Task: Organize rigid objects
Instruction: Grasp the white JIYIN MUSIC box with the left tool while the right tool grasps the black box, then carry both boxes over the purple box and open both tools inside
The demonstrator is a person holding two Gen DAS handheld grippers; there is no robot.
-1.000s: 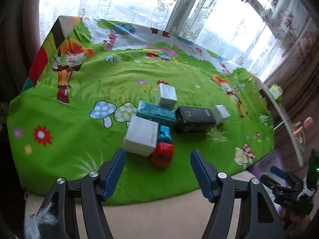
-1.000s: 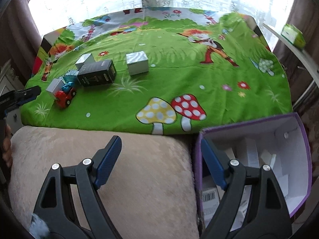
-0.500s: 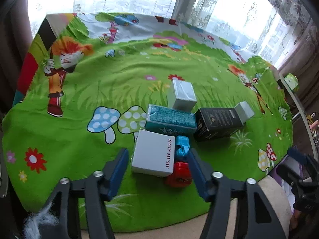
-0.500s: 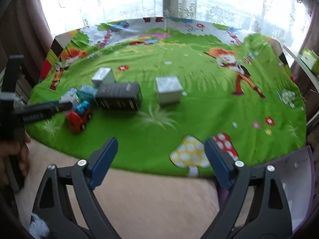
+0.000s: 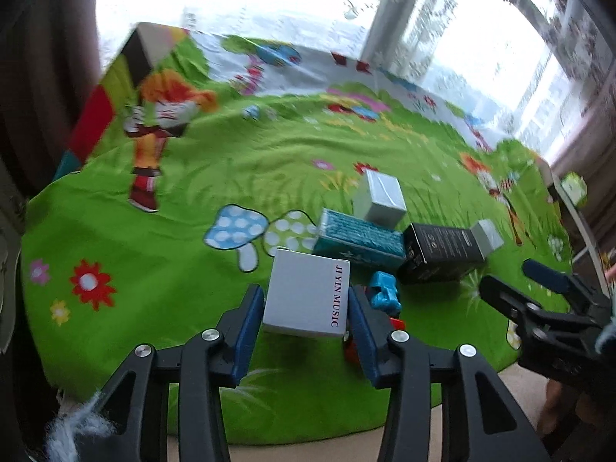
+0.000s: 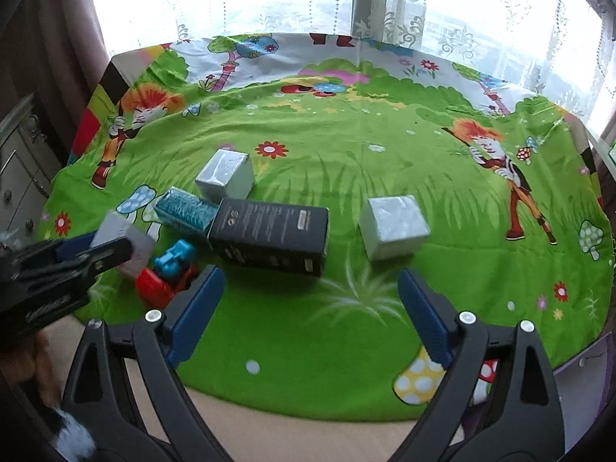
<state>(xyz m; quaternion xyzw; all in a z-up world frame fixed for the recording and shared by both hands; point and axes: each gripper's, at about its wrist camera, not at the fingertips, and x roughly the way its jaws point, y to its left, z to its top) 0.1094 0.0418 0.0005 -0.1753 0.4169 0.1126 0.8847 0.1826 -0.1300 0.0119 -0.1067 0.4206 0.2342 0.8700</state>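
**Inspector:** Now that the left gripper (image 5: 306,313) has come in around the white box (image 5: 308,298), what do you note of its jaws?

**Onlooker:** They are closing. A second ago they stood wide with the box well ahead of them; now the blue pads (image 5: 246,331) flank the box on either side, very near its walls. Whether they already press on it I cannot tell from the blurred picture.

**Inspector:** Where does that box sit?

**Onlooker:** Take the black box (image 6: 269,235) as the mark. The white box lies to its left, on the near side, just past the teal box (image 5: 358,238), which touches the black box's left end. A red and blue toy truck (image 6: 167,275) sits between the white box and the black one, tucked against the white box's right side. All rest on the green cartoon mat (image 6: 346,161).

**Inspector:** And the right gripper (image 6: 308,315)?

**Onlooker:** Spread wide, holding nothing. It has swung across from the purple bin and now faces the black box, with a silver cube (image 6: 396,227) to that box's right.

**Inspector:** Meaning for the task?

**Onlooker:** I judge the white box is the next item to be lifted; the truck beside it may be nudged.
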